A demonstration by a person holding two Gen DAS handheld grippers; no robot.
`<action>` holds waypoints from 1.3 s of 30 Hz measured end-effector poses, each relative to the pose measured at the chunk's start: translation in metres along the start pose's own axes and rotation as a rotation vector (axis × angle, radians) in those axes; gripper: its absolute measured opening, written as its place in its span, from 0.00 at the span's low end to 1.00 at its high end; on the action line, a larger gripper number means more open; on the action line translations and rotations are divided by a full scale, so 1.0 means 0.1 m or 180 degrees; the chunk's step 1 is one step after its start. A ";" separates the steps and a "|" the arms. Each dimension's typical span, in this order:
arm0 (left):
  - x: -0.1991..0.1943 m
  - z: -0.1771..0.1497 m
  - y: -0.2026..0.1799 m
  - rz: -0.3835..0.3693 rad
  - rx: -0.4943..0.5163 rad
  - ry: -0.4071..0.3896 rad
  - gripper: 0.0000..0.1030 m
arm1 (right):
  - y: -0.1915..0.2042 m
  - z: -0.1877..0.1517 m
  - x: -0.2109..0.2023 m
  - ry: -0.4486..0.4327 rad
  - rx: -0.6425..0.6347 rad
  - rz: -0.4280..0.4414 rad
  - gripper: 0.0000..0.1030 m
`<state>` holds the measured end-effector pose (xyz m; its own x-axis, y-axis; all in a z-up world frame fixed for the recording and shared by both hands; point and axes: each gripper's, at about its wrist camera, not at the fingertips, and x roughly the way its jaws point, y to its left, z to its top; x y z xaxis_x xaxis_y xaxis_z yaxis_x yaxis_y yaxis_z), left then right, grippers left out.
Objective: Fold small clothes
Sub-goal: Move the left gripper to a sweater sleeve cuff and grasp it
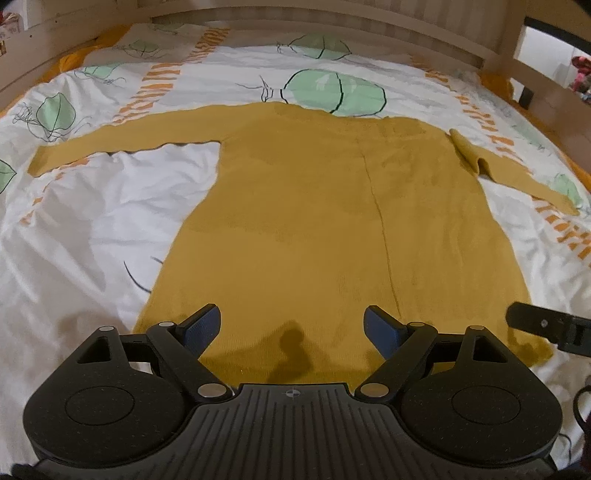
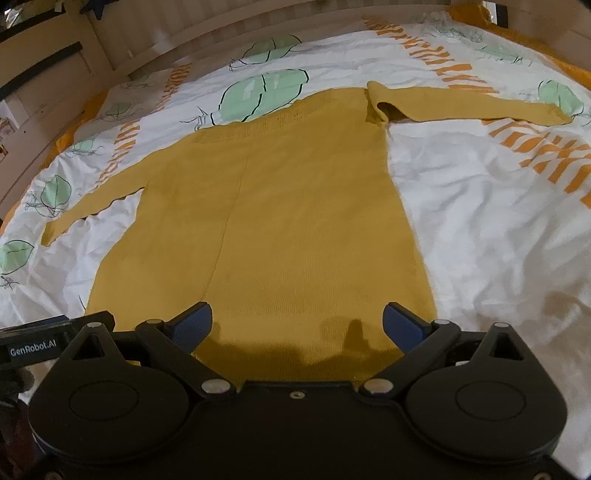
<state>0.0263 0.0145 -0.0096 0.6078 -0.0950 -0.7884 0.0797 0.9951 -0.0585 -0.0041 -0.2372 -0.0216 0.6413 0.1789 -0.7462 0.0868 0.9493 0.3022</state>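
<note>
A mustard-yellow long-sleeved knit top (image 1: 314, 206) lies flat on the bed, hem nearest me, both sleeves spread out sideways. Its right sleeve (image 1: 517, 173) has a small fold near the shoulder. It also shows in the right wrist view (image 2: 295, 206). My left gripper (image 1: 291, 325) is open and empty, hovering just above the hem's left part. My right gripper (image 2: 297, 321) is open and empty above the hem's right part. The right gripper's finger shows at the right edge of the left wrist view (image 1: 543, 325).
The top lies on a white duvet (image 1: 92, 206) printed with green leaves and orange stripes. A wooden bed frame (image 1: 332, 26) runs along the far side and right. The left gripper's body shows at the left edge of the right wrist view (image 2: 37, 343).
</note>
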 end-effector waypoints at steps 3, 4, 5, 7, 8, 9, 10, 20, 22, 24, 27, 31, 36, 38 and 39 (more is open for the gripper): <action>0.06 0.07 0.08 -0.0062 -0.0030 -0.0068 0.82 | -0.04 0.04 0.05 -0.0015 0.0011 0.0079 0.97; 0.09 0.11 0.12 -0.0107 -0.0061 -0.0085 0.82 | -0.04 0.05 0.06 -0.0019 0.0011 0.0094 0.97; 0.12 0.13 0.17 -0.0166 -0.0104 -0.0098 0.82 | -0.05 0.08 0.08 -0.0030 0.0008 0.0110 0.97; 0.20 0.20 0.30 -0.0364 -0.0242 -0.0108 0.82 | -0.06 0.12 0.13 -0.0034 -0.0001 0.0130 0.98; 0.25 0.24 0.37 -0.0497 -0.0322 -0.0109 0.82 | -0.05 0.13 0.16 -0.0033 -0.0017 0.0142 1.00; 0.30 0.28 0.44 -0.0605 -0.0395 -0.0112 0.82 | -0.04 0.15 0.18 -0.0028 -0.0035 0.0159 1.00; 0.35 0.33 0.52 -0.0690 -0.0467 -0.0117 0.82 | -0.03 0.17 0.21 -0.0025 -0.0058 0.0183 1.00; 0.68 1.00 1.31 -0.0363 -0.0785 -0.0375 0.82 | 0.20 0.53 0.63 0.0005 -0.0209 0.0526 1.00; 0.74 1.14 1.56 -0.0282 -0.0903 -0.0431 0.82 | 0.27 0.61 0.71 0.0004 -0.0222 0.0609 1.00; 0.77 1.26 1.80 -0.0215 -0.1031 -0.0474 0.82 | 0.33 0.67 0.79 -0.0016 -0.0233 0.0653 1.00; 0.87 1.40 2.19 -0.0070 -0.1188 -0.0481 0.82 | 0.41 0.75 0.90 -0.0036 -0.0263 0.0732 1.00; 1.01 1.51 2.70 0.0189 -0.1358 -0.0452 0.82 | 0.52 0.84 1.06 -0.0055 -0.0257 0.0838 1.00; 1.14 1.51 3.23 0.0450 -0.1519 -0.0432 0.82 | 0.63 0.91 1.32 -0.0125 -0.0266 0.0829 1.00; 1.19 1.50 3.36 0.0500 -0.1548 -0.0439 0.82 | 0.66 0.93 1.40 -0.0201 -0.0285 0.0769 1.00; 1.22 1.50 3.42 0.0519 -0.1564 -0.0442 0.82 | 0.68 0.94 1.43 -0.0259 -0.0300 0.0730 1.00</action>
<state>0.2460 0.3391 -0.0336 0.6828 0.0922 -0.7247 -0.3835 0.8896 -0.2482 0.1653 -0.1713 -0.0525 0.6956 0.3744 -0.6132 -0.1368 0.9069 0.3985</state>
